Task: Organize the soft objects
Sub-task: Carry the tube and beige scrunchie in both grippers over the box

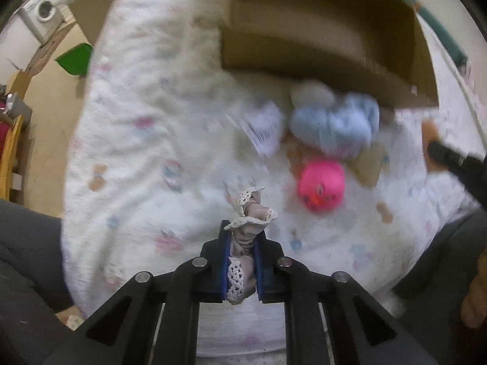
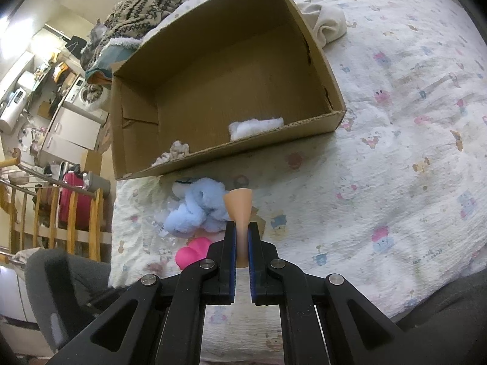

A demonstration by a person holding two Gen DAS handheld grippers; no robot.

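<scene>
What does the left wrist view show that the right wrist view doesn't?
Only the left wrist view: the left tongs shut on a beige lace-trimmed cloth, and a white barcode tag on the bedspread.

Only the right wrist view: the right tongs shut on a peach piece, plus the box's inside, holding a white fluffy item and a small grey one.

Both: the cardboard box, the light-blue plush, the pink toy and the patterned bedspread.

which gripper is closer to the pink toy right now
Hard to call. The left gripper, shut on a lace-trimmed cloth, hangs beside the pink toy. The right gripper, clamping a peach piece, also sits close beside it.
</scene>
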